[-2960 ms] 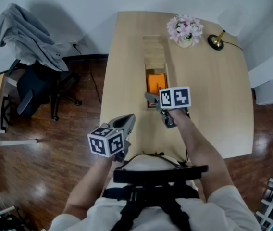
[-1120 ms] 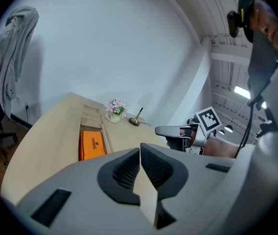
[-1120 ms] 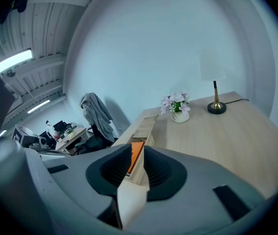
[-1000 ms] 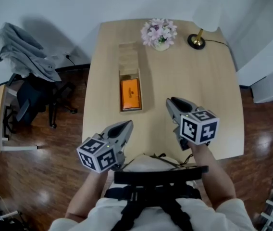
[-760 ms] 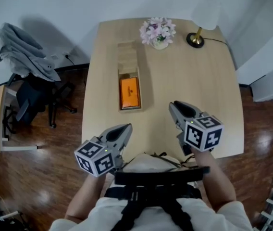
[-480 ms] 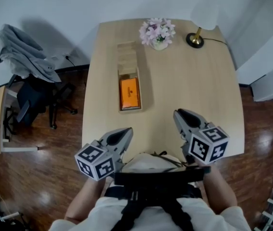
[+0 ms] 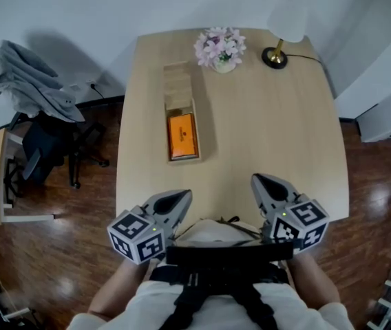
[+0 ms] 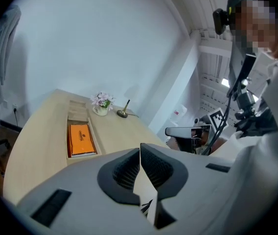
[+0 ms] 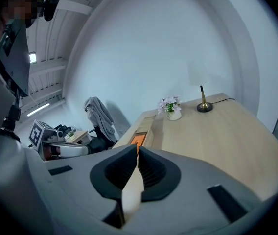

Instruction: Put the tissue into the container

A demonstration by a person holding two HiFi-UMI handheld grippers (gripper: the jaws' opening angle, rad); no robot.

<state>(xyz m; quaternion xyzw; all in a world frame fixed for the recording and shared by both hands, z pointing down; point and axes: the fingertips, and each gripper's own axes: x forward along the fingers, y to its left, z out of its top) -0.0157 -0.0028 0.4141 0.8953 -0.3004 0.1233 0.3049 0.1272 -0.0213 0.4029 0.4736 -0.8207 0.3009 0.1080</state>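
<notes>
An orange tissue pack lies flat in the near compartment of a long wooden container on the light wood table. My left gripper hangs at the table's near edge, shut and empty. My right gripper is level with it further right; its jaws finish closing, pads together with nothing between them. The left gripper view shows the left gripper with its jaws meeting, and the tissue pack ahead and to the left. From the right gripper the tissue pack peeks just past the tips.
A pot of pink flowers and a lamp with a brass base stand at the table's far end. An office chair draped with a grey garment stands on the wood floor to the left.
My right gripper has drawn back from over the container to the table's near edge. The left gripper has sunk slightly toward the person. The tissue pack stays in the container.
</notes>
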